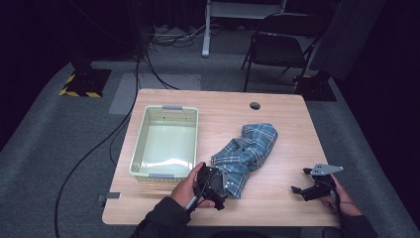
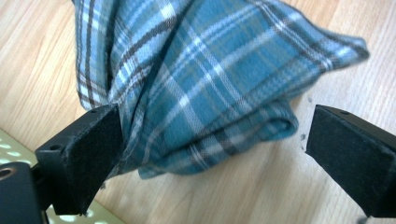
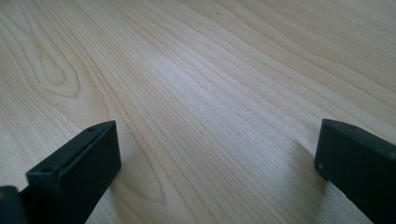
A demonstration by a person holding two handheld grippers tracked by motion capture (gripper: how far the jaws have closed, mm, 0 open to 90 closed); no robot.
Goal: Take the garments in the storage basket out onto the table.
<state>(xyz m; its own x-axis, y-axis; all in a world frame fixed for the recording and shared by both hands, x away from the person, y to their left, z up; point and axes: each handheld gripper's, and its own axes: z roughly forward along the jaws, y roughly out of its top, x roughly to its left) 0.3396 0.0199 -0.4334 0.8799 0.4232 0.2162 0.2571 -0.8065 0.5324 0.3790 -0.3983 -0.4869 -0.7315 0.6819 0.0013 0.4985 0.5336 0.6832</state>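
Observation:
A blue plaid cloth [image 1: 247, 148] lies crumpled in the middle of the wooden table [image 1: 277, 114]. My left gripper [image 1: 222, 179] sits at the cloth's near end. In the left gripper view the plaid cloth [image 2: 210, 79] has its folded end between the jaws of my open left gripper [image 2: 210, 154]; the left jaw touches the fabric and the right jaw stands apart from it. My right gripper [image 1: 301, 180] rests low near the table's front right, open. In the right gripper view the right gripper [image 3: 215, 163] has only bare wood between its jaws.
A pale green plastic basket [image 1: 143, 130] stands on the table's left half, just left of the cloth, and its rim [image 2: 9, 147] shows beside my left jaw. A cable hole [image 1: 255, 105] sits near the far edge. A folding chair [image 1: 277, 47] stands beyond the table.

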